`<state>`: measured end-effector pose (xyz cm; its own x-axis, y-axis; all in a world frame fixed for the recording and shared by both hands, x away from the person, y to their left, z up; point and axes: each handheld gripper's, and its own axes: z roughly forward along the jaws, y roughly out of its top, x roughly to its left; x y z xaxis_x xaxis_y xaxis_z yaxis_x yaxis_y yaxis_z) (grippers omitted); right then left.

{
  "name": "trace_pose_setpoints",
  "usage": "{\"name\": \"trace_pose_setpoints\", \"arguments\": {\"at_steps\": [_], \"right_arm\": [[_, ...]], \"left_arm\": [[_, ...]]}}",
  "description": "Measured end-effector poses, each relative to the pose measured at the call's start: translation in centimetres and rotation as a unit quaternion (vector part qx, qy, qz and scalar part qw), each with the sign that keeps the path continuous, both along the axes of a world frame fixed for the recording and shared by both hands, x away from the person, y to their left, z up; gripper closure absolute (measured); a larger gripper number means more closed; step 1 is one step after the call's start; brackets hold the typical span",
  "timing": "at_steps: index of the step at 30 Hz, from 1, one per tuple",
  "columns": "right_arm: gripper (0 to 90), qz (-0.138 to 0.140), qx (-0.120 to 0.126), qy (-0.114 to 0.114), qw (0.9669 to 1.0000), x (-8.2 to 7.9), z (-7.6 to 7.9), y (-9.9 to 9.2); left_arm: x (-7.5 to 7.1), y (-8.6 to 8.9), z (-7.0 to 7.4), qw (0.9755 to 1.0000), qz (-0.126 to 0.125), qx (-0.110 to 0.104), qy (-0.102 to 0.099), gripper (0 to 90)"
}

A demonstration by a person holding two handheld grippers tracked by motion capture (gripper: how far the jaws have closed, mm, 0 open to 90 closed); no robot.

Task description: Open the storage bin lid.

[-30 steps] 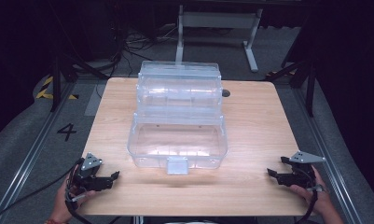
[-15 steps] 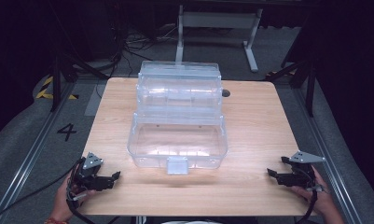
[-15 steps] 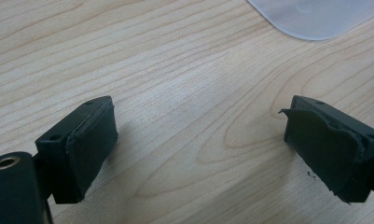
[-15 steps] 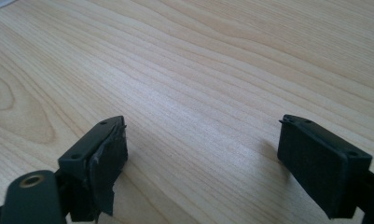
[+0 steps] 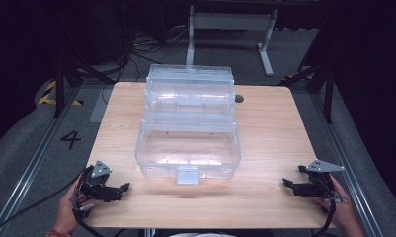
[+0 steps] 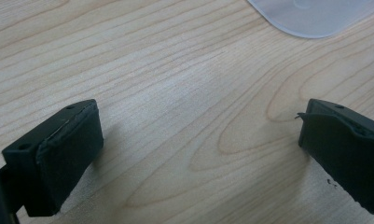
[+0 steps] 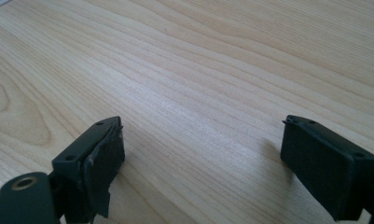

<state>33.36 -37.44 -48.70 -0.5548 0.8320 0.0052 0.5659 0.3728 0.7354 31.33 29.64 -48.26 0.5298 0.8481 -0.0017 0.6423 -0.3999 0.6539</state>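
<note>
- The clear plastic box sits in the middle of the table, its lid thrown back and standing open behind it, and the front latch hangs down toward our side.
- We see nothing inside the box; the tray looks bare through its clear walls.
- The left gripper view catches one rounded corner of the box at the top, well apart from the jaws.
- Our left gripper rests near the front left corner of the table, apart from the box. Its jaws have just been opening and now stand wide, with only bare wood between them.
- Compared with the pictures from a second ago, the left gripper sits in the same spot; only its jaws have spread.
- Our right gripper rests near the front right corner, also apart from the box. Its jaws stand wide too, with nothing between them, and it has not shifted from where it was.
- We judge that both tools are now readied for a grasp, and no work on the box has begun.
- The latch or the lid looks to us like the likely first target.
</note>
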Motion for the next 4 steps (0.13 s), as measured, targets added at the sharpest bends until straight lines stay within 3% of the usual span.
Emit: {"name": "trace_pose_setpoints", "arguments": {"at_steps": [4], "right_arm": [[13.4,-0.001,0.000,0.000,1.0000,0.02,-0.01,-0.01]], "left_arm": [[-0.03,-0.03,-0.01,1.0000,0.002,-0.002,0.001,0.1]]}}
